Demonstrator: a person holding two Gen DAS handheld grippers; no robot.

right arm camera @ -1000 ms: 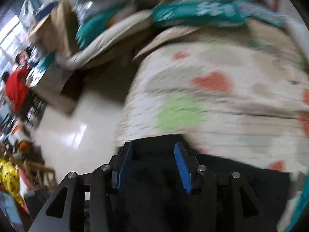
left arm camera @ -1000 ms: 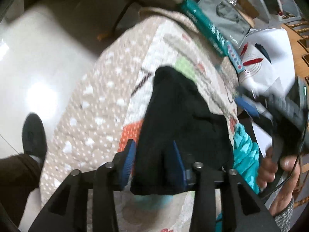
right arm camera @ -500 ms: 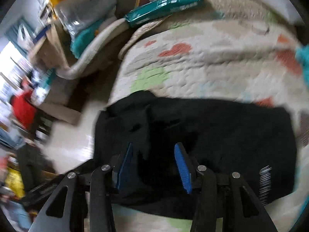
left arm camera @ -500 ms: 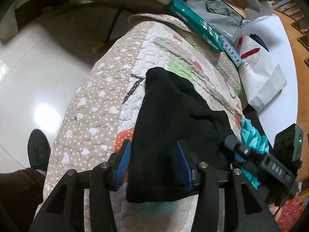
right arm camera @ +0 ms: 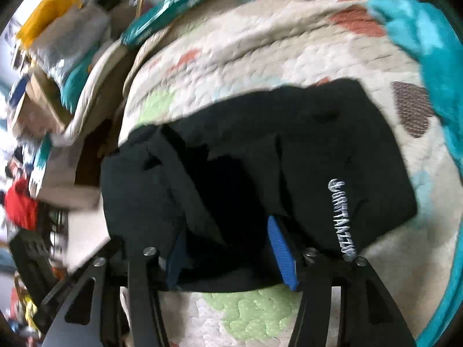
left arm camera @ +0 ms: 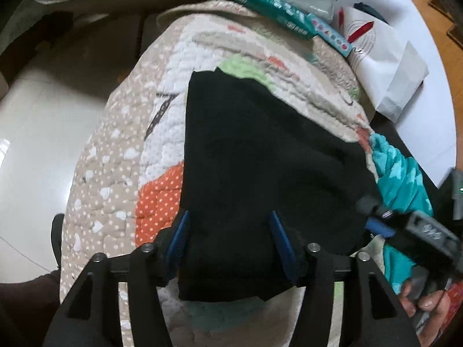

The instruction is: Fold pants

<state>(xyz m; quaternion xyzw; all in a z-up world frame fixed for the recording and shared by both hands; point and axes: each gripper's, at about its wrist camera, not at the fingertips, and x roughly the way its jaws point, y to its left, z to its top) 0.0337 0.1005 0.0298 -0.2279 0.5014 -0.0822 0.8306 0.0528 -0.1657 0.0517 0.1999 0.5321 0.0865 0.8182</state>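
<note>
The black pants (left arm camera: 260,156) lie folded on the quilt (left arm camera: 115,156), filling the frame's centre. The left gripper (left arm camera: 231,240) and right gripper (right arm camera: 228,245) both stand spread over the near edge, gripping nothing. Their long axis runs from bottom centre toward the upper left. Best to press the layers flat and square the edges.

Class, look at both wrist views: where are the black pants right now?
The black pants lie folded on the patterned quilt, just ahead of both tongs, with the teal fleece blanket at their right edge.
</note>
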